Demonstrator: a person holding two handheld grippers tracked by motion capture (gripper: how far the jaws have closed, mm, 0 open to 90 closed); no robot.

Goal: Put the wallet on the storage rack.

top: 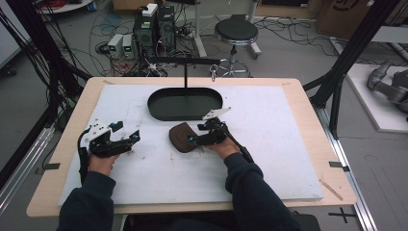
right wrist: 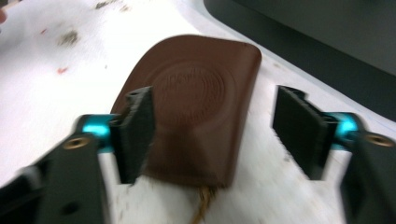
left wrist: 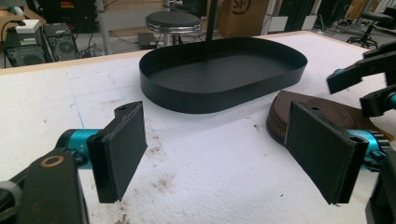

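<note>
White table mat (top: 269, 159), brown leather pouch (top: 181, 137) between spread right gripper (top: 198, 139) jaws

Black oval tray (top: 159, 108), round stool (top: 235, 31)

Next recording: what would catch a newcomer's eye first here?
Probably the brown leather pouch lying flat on the white mat near the middle, with the right gripper open over it. Just behind it sits a black oval tray with an upright post. The left gripper is open too, off to the left with nothing between its fingers.
</note>
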